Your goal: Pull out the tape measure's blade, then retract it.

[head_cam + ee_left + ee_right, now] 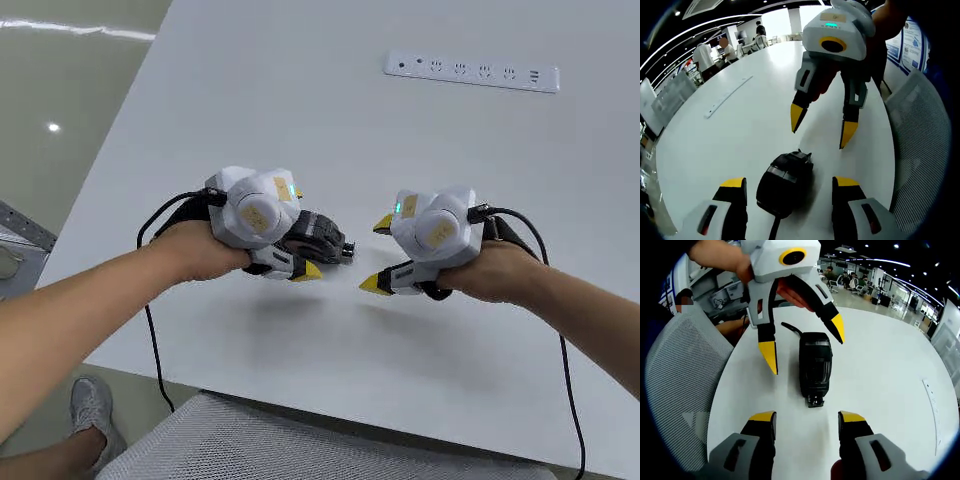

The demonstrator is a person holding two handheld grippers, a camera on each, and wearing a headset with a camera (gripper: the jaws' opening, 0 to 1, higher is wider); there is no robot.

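White, yellow-tipped hand-held grippers (303, 230) (378, 254); black cables (149, 330)

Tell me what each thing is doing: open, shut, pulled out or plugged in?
tape measure: lying on the table, blade in.
left claw: open, around the tape measure, not squeezing it.
right claw: open, empty.
power strip: nothing plugged in.

Left hand-held gripper (303, 232) and right hand-held gripper (378, 254) point at each other, jaws spread wide. Left hand (200, 250) and right hand (492, 272) grip the housings, forearms extended.
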